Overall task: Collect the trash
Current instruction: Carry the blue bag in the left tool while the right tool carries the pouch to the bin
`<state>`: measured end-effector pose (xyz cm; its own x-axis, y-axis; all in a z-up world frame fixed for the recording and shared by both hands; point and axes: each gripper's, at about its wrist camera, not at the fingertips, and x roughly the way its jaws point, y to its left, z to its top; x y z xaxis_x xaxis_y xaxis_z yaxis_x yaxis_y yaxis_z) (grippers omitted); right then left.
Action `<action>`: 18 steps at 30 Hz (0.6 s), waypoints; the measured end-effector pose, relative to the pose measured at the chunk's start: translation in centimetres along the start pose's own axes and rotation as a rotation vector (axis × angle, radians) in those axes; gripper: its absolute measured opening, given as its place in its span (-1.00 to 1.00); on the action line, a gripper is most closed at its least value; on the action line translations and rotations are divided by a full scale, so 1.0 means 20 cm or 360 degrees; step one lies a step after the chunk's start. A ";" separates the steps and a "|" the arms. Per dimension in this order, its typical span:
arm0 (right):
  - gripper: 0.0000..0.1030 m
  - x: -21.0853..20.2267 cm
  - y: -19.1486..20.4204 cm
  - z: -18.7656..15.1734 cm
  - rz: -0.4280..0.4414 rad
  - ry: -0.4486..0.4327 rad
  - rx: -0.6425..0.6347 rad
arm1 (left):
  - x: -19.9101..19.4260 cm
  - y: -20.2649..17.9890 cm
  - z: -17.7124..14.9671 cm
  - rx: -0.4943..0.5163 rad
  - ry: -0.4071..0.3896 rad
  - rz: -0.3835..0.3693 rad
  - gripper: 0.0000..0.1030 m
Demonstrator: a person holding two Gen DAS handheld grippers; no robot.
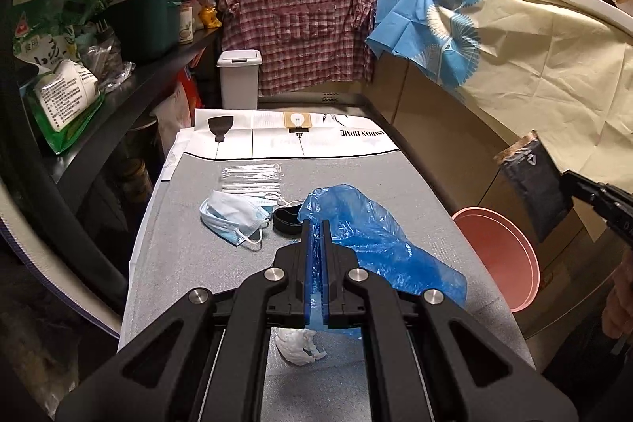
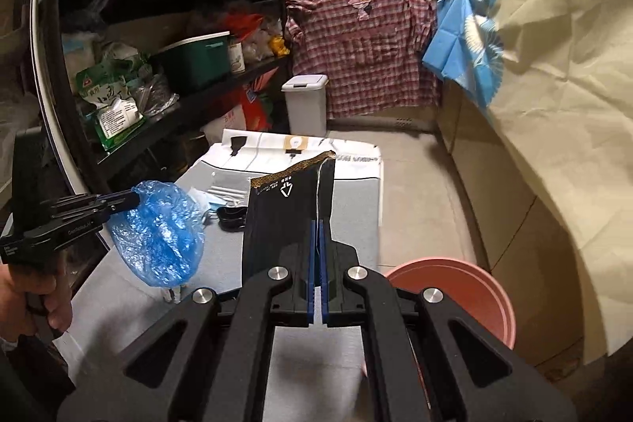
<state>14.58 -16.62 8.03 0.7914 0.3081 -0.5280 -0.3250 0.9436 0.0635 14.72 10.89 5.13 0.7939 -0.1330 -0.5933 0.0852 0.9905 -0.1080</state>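
My right gripper (image 2: 316,224) clamps the black wrapper (image 2: 290,208), long axis upright; pink bin (image 2: 474,287) sits below-right, nearer this hand. Left gripper (image 1: 315,224) pinches the blue bag (image 1: 372,232).

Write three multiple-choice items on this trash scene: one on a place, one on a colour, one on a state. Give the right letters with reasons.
1. Where does the pink basin stand?
A. on the shelf
B. on the floor beside the table
C. on the counter

2. What colour is the plastic bag in the left gripper?
A. blue
B. red
C. white

3. What is the right gripper doing?
A. hanging open
B. gripping a face mask
C. clamping a black packet

Answers: B, it sits low by the table's edge; A, the crinkled film is blue; C, its jaws pinch the packet.
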 end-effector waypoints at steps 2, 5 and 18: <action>-0.96 -0.03 -0.03 -0.01 -0.0014 -0.0004 -0.0007 | 0.00 0.00 0.00 -0.0002 -0.0001 0.0001 -0.94; -0.96 -0.05 -0.07 -0.02 -0.0038 -0.0006 -0.0015 | 0.00 0.00 0.00 0.0002 0.0001 0.0000 -0.94; -0.96 -0.10 -0.28 -0.09 -0.0156 -0.0036 0.0075 | 0.03 -0.13 0.01 0.0054 0.0015 -0.0028 -0.94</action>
<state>13.87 -22.81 7.18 0.8297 0.2161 -0.5146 -0.2211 0.9738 0.0524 15.14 8.26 5.24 0.7866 -0.1508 -0.5988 0.1198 0.9886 -0.0917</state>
